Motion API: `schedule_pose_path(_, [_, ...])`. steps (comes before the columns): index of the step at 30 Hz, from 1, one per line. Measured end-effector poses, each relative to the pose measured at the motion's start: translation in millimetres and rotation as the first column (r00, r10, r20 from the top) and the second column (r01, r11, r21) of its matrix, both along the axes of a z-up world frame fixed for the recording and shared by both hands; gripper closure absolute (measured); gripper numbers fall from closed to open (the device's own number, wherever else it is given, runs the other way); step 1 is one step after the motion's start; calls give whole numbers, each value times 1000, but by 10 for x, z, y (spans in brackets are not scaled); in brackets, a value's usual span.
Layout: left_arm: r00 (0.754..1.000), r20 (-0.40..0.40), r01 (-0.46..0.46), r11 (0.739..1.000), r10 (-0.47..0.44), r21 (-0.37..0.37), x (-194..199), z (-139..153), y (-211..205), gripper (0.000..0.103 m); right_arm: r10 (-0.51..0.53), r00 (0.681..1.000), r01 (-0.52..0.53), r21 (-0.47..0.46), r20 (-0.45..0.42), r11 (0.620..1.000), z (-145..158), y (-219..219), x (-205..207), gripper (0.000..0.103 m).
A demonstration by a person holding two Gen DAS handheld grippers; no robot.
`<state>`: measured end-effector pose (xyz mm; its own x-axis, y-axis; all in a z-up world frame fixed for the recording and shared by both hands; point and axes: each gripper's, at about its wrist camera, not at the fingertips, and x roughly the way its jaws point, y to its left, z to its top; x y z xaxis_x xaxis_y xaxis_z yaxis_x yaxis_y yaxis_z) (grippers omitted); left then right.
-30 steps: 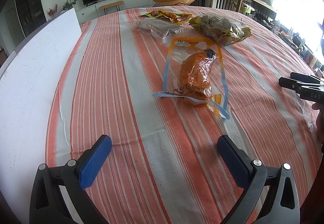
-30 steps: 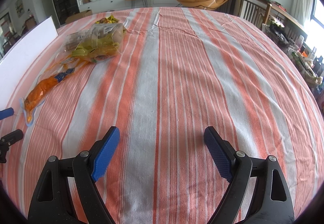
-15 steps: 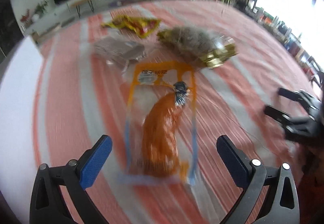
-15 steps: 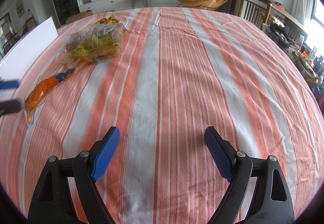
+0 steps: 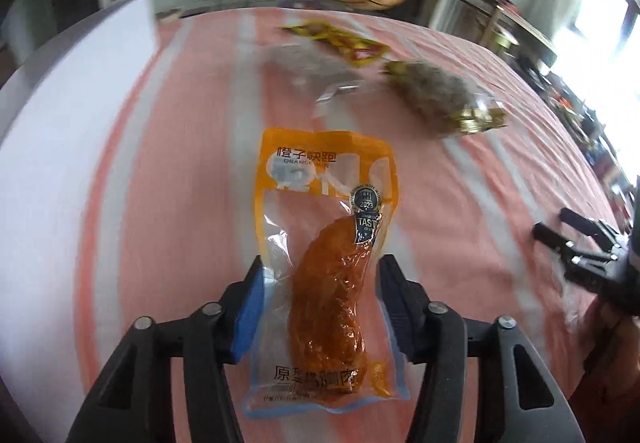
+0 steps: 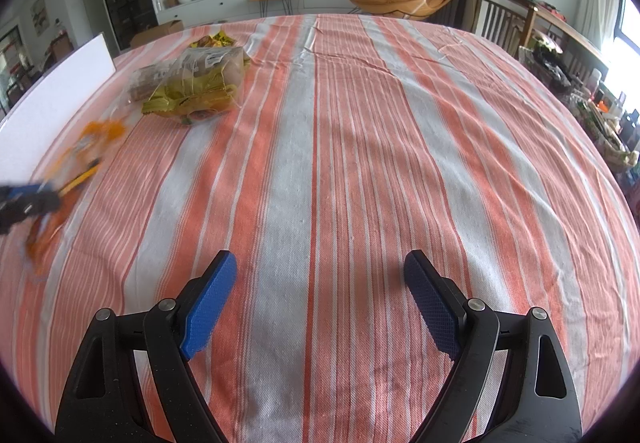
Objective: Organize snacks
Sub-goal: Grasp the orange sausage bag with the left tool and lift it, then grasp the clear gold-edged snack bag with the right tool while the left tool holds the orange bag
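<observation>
We've got the orange snack pouch [image 5: 324, 283] clamped in our left tool [image 5: 320, 283], sticking out toward 12 o'clock; label reads "ORANGE", "2023", "TAST". Right tool [image 6: 320, 283] gapes wide.

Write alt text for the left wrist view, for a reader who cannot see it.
The left gripper has its blue-padded jaws on either side of an orange chicken snack pouch on a striped tablecloth, touching or nearly touching its edges. Farther back, blurred, lie a clear packet, a yellow-red packet and a bag of wrapped snacks; the right gripper shows at the right edge.
</observation>
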<state>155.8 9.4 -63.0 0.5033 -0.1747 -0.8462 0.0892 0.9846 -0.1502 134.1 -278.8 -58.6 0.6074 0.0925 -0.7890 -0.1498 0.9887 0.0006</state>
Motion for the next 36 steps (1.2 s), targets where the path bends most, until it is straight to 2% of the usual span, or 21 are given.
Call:
schedule_pose_path(3, [1000,-14,-25,1000,25,15,-60,-52,116,27,0,1000,0,0,0,1000,0,2,-2,14])
schedule_pose_path(6, [999,-39,15,1000,-14,10,-15,-109,73,19,0,1000,0,1,0,1000,0,3,-3,15])
schedule_pose_path(8, [998,-32,52,997,-50,58,-11,-124,-14,13,0,1000,0,1,0,1000,-1,3,-5,15])
schedule_pose_path(10, [998,-18,62,989,-60,137,16,-172,-85,6,0,1000,0,1,0,1000,0,4,-5,15])
schedule_pose_path(12, [999,2,44,989,-45,143,38,-201,-43,0,0,1000,0,1,0,1000,0,5,-6,15])
schedule_pose_path(16, [998,57,-22,992,15,127,67,-246,158,0,0,1000,0,1,0,1000,0,6,-7,15])
schedule_pose_path(23, [991,78,-114,985,104,130,107,-270,262,0,1,1000,-1,2,1,1000,0,8,-10,15])
schedule_pose_path(32, [991,81,-117,984,107,131,83,-265,266,0,-2,1000,2,3,0,1000,-8,13,17,15])
schedule_pose_path(34, [991,81,-117,984,107,131,83,-265,267,0,-28,998,31,52,-49,998,82,-2,130,16])
schedule_pose_path(36, [991,81,-117,984,107,131,82,-266,268,0,-41,999,44,175,-18,984,415,44,279,16])
